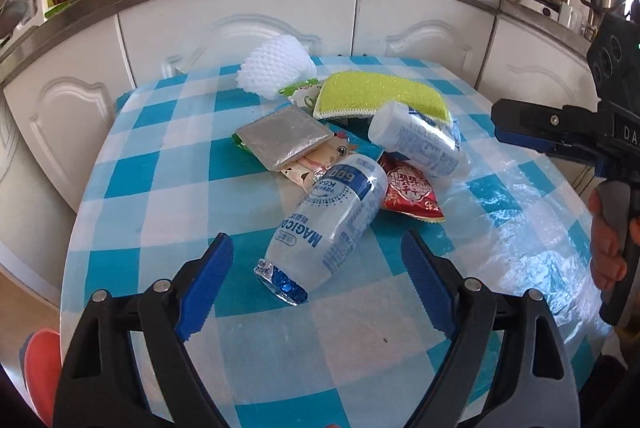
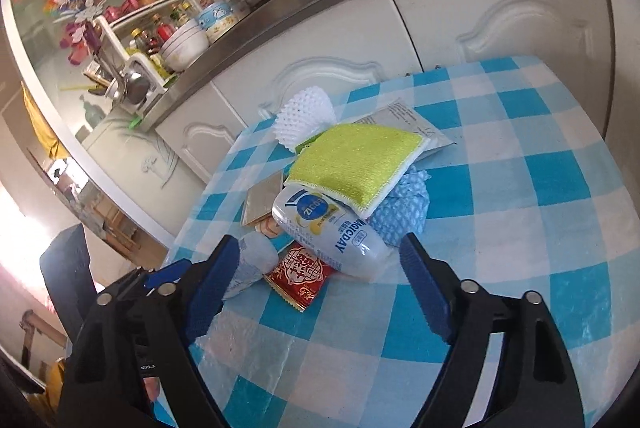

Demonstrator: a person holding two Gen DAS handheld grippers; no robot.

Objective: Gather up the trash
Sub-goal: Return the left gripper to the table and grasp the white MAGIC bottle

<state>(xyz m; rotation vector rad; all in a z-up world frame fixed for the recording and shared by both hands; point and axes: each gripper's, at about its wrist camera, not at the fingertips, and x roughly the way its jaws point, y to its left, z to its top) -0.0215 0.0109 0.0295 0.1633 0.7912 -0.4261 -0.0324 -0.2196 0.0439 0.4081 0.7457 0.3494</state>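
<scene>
Two plastic bottles (image 1: 332,224) lie in the trash heap mid-table, beside a red sachet (image 1: 412,194), a yellow-green sponge (image 1: 380,94) and white foam netting (image 1: 276,68). The checked tablecloth (image 1: 160,188) lies bare toward the edges. The left gripper (image 1: 320,284) and right gripper (image 2: 316,288) gape wide, holding nothing.

We read "MAGICDAY" in blue on the nearer clear bottle (image 1: 335,224), with "600" on its blue band. The second bottle (image 2: 328,228) also reads "MAGICDAY". The red packet (image 2: 301,274) bears Chinese characters we cannot make out.
</scene>
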